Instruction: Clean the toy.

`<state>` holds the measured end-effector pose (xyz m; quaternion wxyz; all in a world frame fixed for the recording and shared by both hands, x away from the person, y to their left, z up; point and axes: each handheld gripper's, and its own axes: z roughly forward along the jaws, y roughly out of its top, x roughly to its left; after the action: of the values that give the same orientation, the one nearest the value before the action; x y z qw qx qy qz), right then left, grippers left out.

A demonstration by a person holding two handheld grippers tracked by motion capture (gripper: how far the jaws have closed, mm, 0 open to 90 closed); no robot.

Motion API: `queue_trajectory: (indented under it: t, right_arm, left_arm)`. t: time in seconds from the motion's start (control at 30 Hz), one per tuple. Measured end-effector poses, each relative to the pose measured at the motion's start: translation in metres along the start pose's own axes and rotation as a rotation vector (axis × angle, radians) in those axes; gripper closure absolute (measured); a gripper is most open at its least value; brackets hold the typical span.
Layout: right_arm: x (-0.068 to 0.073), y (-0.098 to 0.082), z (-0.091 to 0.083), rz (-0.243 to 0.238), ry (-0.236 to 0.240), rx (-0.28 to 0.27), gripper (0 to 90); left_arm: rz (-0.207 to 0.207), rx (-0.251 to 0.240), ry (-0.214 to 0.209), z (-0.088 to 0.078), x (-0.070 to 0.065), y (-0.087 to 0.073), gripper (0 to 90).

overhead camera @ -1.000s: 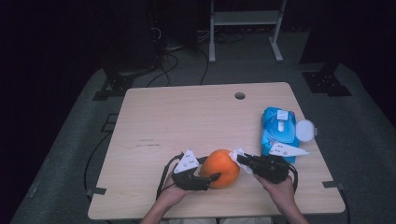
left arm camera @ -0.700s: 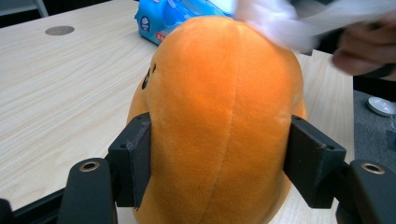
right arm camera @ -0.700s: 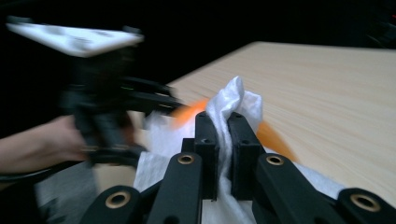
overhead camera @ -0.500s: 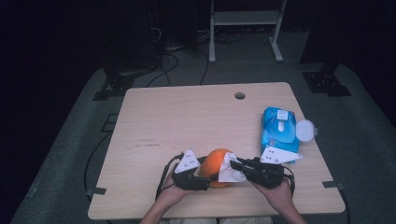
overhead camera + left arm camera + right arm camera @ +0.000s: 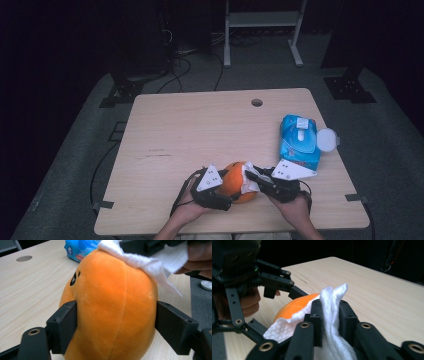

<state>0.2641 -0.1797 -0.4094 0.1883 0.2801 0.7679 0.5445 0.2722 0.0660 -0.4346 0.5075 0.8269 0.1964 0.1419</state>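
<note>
Right gripper view first: my right gripper [image 5: 331,312] has its jaws pinched narrow on a white wipe [image 5: 329,315], which drapes over the top of the orange plush toy [image 5: 294,305]. On the left gripper view, my left gripper [image 5: 116,325] straddles that toy [image 5: 110,307]; its jaws have just been opening, and both pads sit against the toy's flanks. From the high view, the toy [image 5: 235,182] rests near the table's [image 5: 200,130] front edge, and a blue wipes pack [image 5: 299,141] lies behind the toy, to its right.
</note>
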Motion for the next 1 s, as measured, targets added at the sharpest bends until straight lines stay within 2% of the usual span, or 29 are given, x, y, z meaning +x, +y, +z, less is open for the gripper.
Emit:
queue_trajectory:
  t: [0.1, 0.13, 0.17, 0.2, 0.23, 0.27, 0.33, 0.4, 0.43, 0.5, 0.57, 0.63, 0.7, 0.73, 0.8, 0.87, 0.9, 0.93, 1.0]
  right_arm:
    - [0.006, 0.003, -0.003, -0.014, -0.004, -0.001, 80.7]
    - [0.011, 0.005, -0.003, -0.024, 0.007, -0.002, 80.9]
    - [0.016, 0.007, -0.002, -0.032, 0.036, -0.003, 81.0]
    - [0.022, 0.008, 0.001, -0.054, 0.053, 0.005, 81.0]
    - [0.029, 0.009, 0.006, -0.098, 0.041, 0.022, 81.0]
    - [0.03, 0.009, 0.007, -0.118, 0.025, 0.03, 81.0]
    - [0.023, 0.01, 0.005, -0.092, 0.012, 0.018, 81.0]
    - [0.011, 0.009, 0.0, -0.059, -0.046, 0.009, 81.0]
    - [0.005, 0.007, -0.003, -0.026, -0.061, 0.007, 81.0]
    - [-0.002, 0.004, -0.006, 0.013, -0.068, 0.004, 81.2]
    - [0.004, 0.004, -0.004, 0.012, -0.028, -0.001, 81.2]
    - [0.016, 0.007, 0.001, -0.027, 0.018, 0.006, 81.2]
    - [0.024, 0.011, 0.007, -0.067, 0.027, 0.017, 81.0]
    - [0.023, 0.012, 0.008, -0.062, 0.025, 0.018, 81.0]
    - [0.015, 0.012, 0.007, -0.028, 0.012, 0.011, 80.9]
    - [0.002, 0.009, 0.003, 0.017, -0.028, 0.003, 80.9]
    - [-0.007, 0.006, 0.0, 0.057, -0.055, 0.007, 80.9]
    - [-0.013, 0.003, -0.001, 0.085, -0.059, 0.009, 80.9]
    - [-0.02, -0.003, -0.003, 0.148, -0.036, 0.011, 80.9]
  left_arm:
    - [-0.01, 0.001, 0.008, 0.003, -0.001, 0.0, 27.3]
    - [-0.018, -0.004, 0.002, 0.004, -0.001, 0.0, 27.8]
    - [-0.008, -0.003, 0.001, 0.006, -0.003, 0.001, 28.4]
    - [0.018, 0.005, 0.008, 0.007, -0.005, 0.002, 29.3]
    - [0.031, 0.008, 0.016, 0.006, -0.007, 0.003, 30.7]
    - [0.031, 0.006, 0.017, 0.005, -0.006, 0.003, 31.9]
    - [0.011, -0.003, 0.012, 0.003, -0.004, 0.001, 32.9]
    - [0.004, -0.006, 0.006, 0.002, -0.002, -0.001, 32.9]
    - [0.005, -0.007, 0.004, 0.002, -0.002, -0.001, 32.5]
    - [0.009, -0.002, -0.003, 0.004, -0.002, 0.0, 27.7]
    - [0.008, 0.004, -0.004, 0.009, -0.004, -0.001, 19.2]
    - [0.022, 0.012, 0.003, 0.012, -0.006, -0.002, 12.9]
    - [0.04, 0.026, 0.011, 0.012, -0.008, -0.003, 13.3]
    - [0.052, 0.028, 0.013, 0.01, -0.008, -0.002, 18.7]
    - [0.063, 0.027, 0.012, 0.008, -0.008, -0.001, 25.5]
    - [0.07, 0.025, 0.007, 0.007, -0.008, -0.001, 28.0]
    - [0.071, 0.022, 0.004, 0.006, -0.007, -0.002, 28.3]
    - [0.075, 0.021, -0.002, 0.005, -0.007, -0.002, 28.2]
    - [0.082, 0.017, -0.019, 0.006, -0.006, -0.003, 25.5]
